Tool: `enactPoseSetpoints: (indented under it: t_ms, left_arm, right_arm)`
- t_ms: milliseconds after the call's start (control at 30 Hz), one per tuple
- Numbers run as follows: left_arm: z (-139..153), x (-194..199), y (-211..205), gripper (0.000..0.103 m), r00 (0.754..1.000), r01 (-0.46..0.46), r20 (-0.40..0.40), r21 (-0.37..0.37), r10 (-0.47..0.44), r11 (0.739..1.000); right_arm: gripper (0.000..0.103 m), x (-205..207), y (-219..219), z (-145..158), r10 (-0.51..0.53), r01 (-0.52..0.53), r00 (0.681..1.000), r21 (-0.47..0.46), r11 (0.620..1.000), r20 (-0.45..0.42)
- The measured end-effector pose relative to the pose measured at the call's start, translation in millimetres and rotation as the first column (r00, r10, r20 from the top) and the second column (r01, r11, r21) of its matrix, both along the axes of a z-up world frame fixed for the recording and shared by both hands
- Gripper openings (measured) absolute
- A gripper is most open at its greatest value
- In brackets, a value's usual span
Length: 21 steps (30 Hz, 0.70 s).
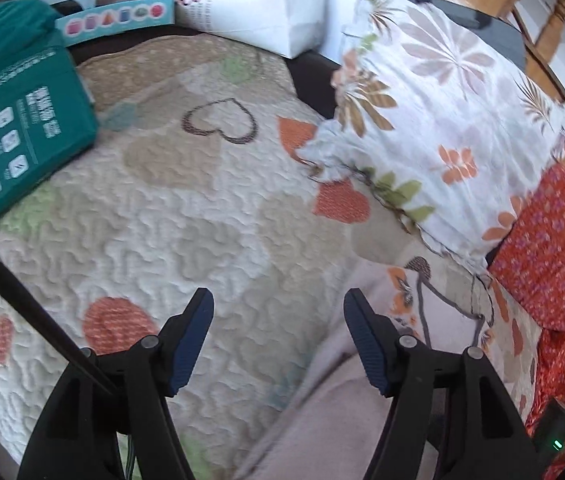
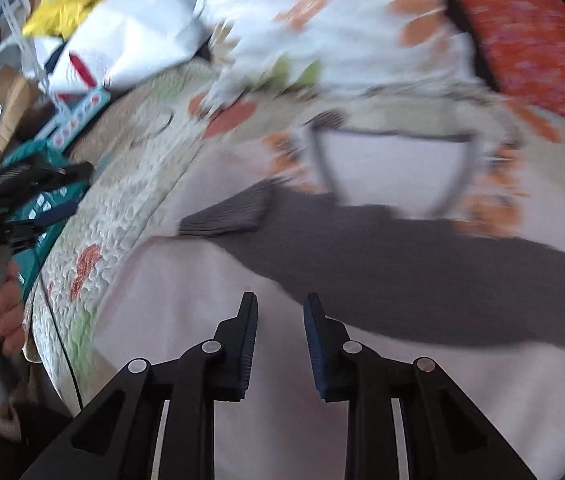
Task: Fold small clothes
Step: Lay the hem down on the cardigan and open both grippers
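Both tongs stand open with nothing between their blue pads. Left tongs (image 1: 278,320) are spread wide above a quilted bedspread (image 1: 154,216) printed with hearts; the right-hand finger (image 1: 366,344) hangs over the edge of a pale pink garment (image 1: 322,420) that lies flat on the quilt and fills the lower right of that view. Whether the finger touches the cloth cannot be told.

Right tongs (image 2: 280,320) are parted less widely, directly over the same pale pink garment (image 2: 210,292). Just ahead of their tips, and a little to the right, a dark grey garment (image 2: 422,276) is spread across the pink one, with a ribbed cuff (image 2: 226,212) pointing left. Much of this view is blurred.

Beyond the clothes, a floral pillow (image 1: 442,120) and a red patterned cloth (image 1: 554,248) sit along the right side of the bed. A teal package (image 1: 14,120) rests at the far left, near a white paper bag (image 1: 266,4).
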<state>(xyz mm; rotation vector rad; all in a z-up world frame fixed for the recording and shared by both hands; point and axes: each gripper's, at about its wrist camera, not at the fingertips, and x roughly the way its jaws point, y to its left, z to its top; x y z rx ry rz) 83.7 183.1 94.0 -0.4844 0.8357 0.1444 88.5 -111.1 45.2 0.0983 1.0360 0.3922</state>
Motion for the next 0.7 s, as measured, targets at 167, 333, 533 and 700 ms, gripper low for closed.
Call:
enactPoseSetpoints:
  t_ms: [167,333,533,700]
  left_arm:
    - [5.4,-7.5,21.4,0.067,0.999,-0.039,0.003,0.051,0.039,0.998]
    - [10.8,-12.9,39.5,0.067,0.997,-0.08,0.019,0.093,0.078,0.993]
    - [9.0,-12.4,42.6,0.068,0.998,-0.069,0.0,0.079,0.069,0.994]
    - [2.9,-13.4,37.2,0.068,0.998,-0.05,-0.032,0.06,0.052,0.997]
  right_arm:
    - [0.027,54.9,68.3,-20.1,0.063,-0.064,0.998,-0.172,0.983,-0.013]
    - [0.027,106.6,123.3,-24.8,0.097,-0.095,0.995,-0.268,0.959,-0.008]
    - [0.03,95.8,104.7,13.2,0.038,-0.034,0.999,-0.155,0.987,0.026]
    - [0.031,43.4,38.3,25.7,-0.04,0.04,0.999,-0.164,0.986,-0.001]
